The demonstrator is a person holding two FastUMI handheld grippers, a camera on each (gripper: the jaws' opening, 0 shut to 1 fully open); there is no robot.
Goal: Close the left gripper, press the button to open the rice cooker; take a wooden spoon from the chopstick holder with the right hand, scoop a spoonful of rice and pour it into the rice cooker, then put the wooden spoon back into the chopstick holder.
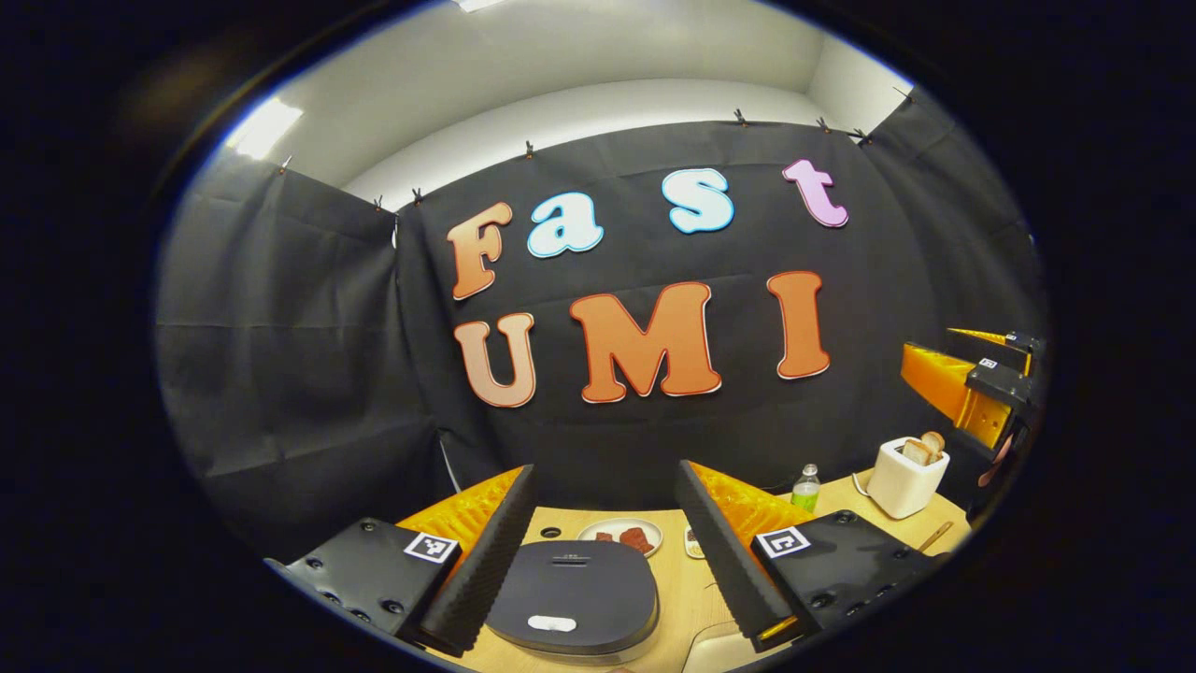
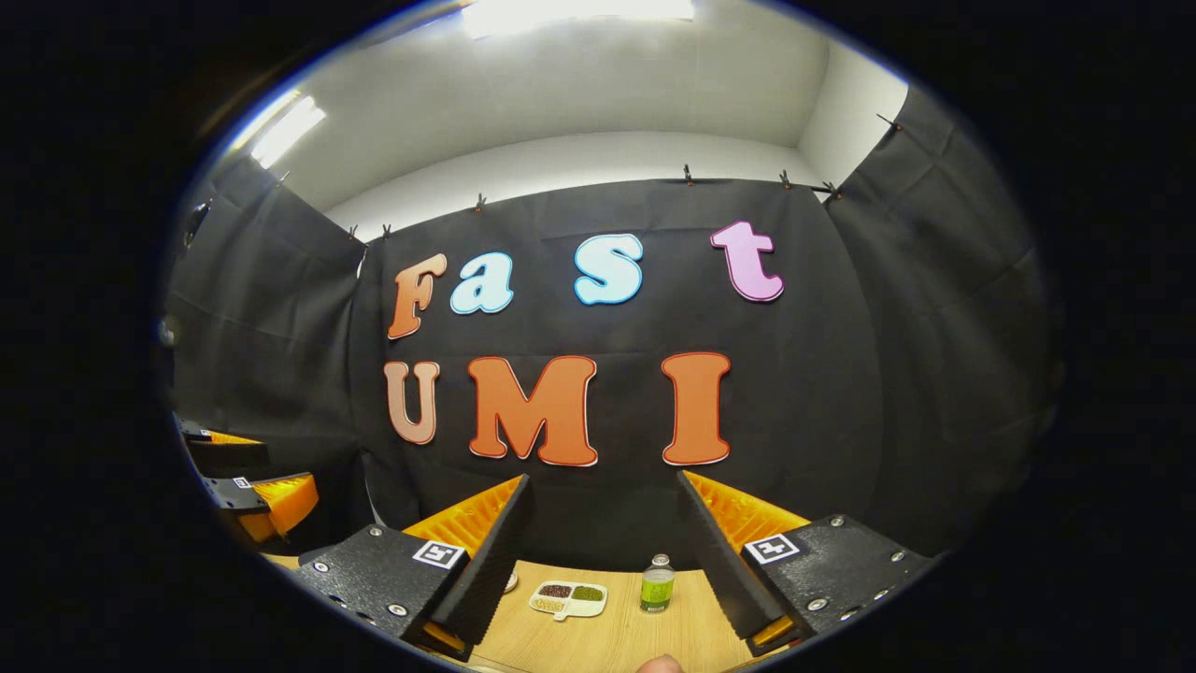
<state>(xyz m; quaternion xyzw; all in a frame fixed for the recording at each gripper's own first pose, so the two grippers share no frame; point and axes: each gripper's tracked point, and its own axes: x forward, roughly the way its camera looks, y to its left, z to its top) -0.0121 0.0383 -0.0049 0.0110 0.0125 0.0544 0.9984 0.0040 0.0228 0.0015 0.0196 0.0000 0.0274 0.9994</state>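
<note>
Since the cooker (image 1: 572, 596) lid is down at the tabletop's near edge, nothing's done; my left gripper (image 1: 605, 551) and right gripper (image 2: 603, 561) both gape wide, empty.

A light wooden bench (image 1: 682, 598) is seen in the left gripper view. On it a dark rice cooker (image 1: 572, 596) with its lid down is set at the near edge. Behind it a small plate (image 1: 620, 536) with reddish pieces is placed. Farther right stand a small green bottle (image 1: 805, 489) and a white toaster (image 1: 906, 479) with bread in its slots. In the right gripper view, a white divided dish (image 2: 568, 599) of grains is laid near the bottle (image 2: 657, 583) on the bench (image 2: 607, 645).
</note>
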